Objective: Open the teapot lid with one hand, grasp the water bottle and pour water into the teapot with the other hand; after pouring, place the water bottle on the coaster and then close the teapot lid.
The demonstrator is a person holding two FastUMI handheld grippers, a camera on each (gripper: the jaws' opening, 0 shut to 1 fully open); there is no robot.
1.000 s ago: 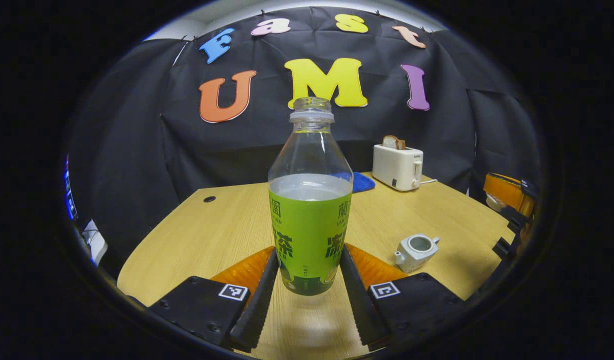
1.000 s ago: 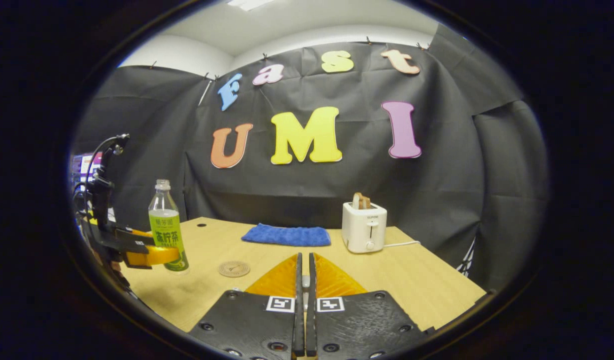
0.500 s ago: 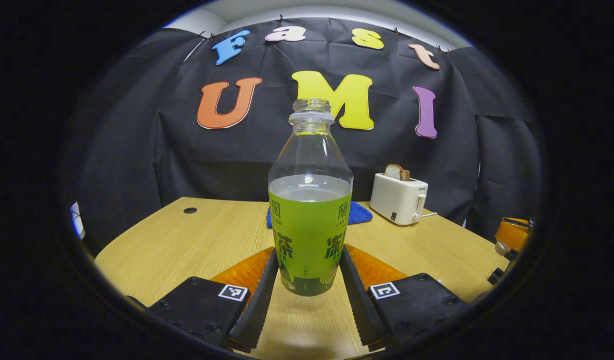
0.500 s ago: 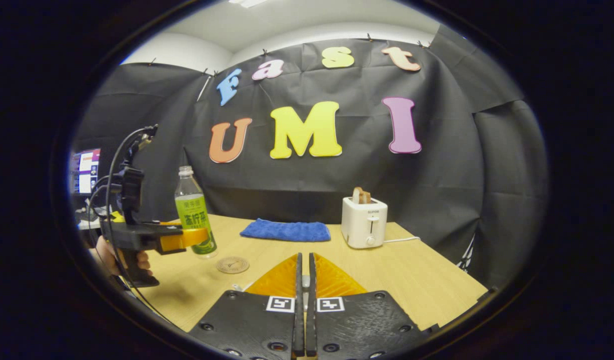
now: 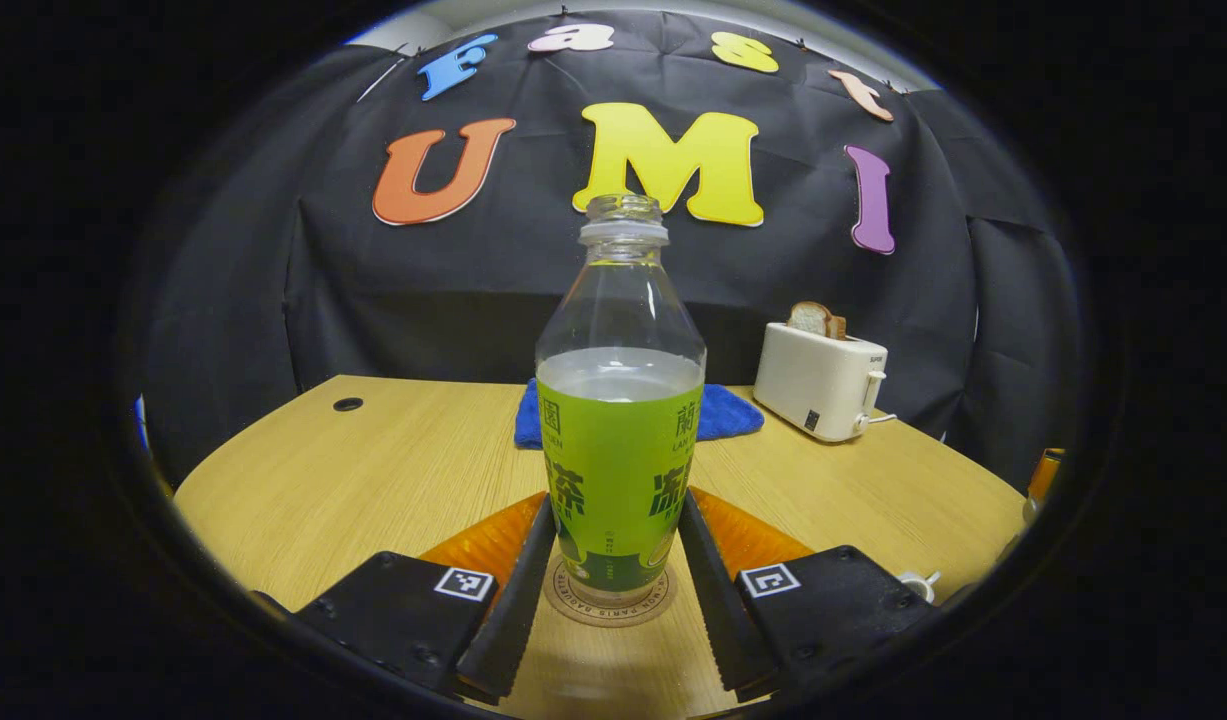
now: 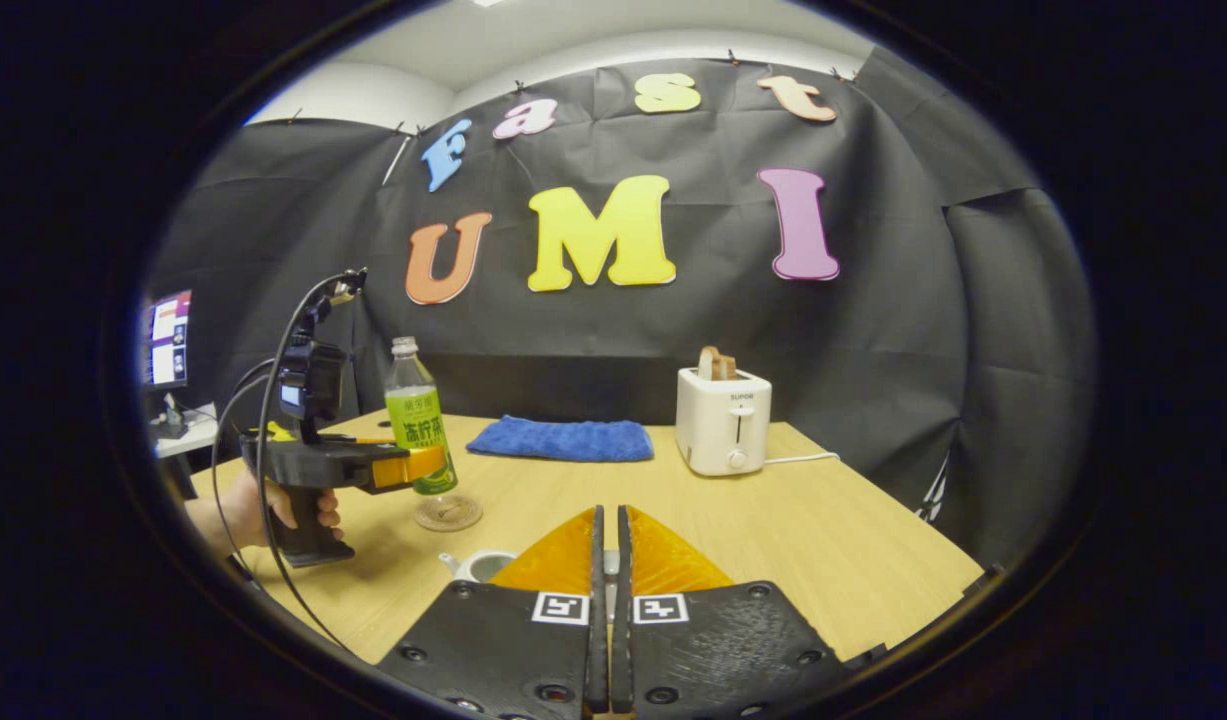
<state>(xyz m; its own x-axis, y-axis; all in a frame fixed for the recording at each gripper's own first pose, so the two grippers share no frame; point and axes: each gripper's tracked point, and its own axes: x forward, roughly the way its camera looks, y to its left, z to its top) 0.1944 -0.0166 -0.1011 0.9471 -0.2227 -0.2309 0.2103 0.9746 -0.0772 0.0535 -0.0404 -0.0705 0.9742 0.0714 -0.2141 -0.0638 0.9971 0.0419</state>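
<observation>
- Your left gripper (image 5: 613, 560) clamps both fingers on the uncapped clear plastic water bottle with a green label (image 5: 620, 440), held upright between the jaws.
- Directly under the bottle's base lies the round tan coaster (image 5: 610, 605); contact is unclear.
- Beyond the jaws: a folded blue cloth (image 5: 718, 412); right, a white toaster (image 5: 819, 378).

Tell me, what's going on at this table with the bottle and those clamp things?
A person is working two handheld grippers. The left gripper is shut on a green-labelled water bottle, held upright directly over a round coaster on the wooden table; I can't tell whether it has touched down. The right gripper is shut, holding something small I can't make out. An open teapot sits just in front of it, so closing the lid remains.
</observation>
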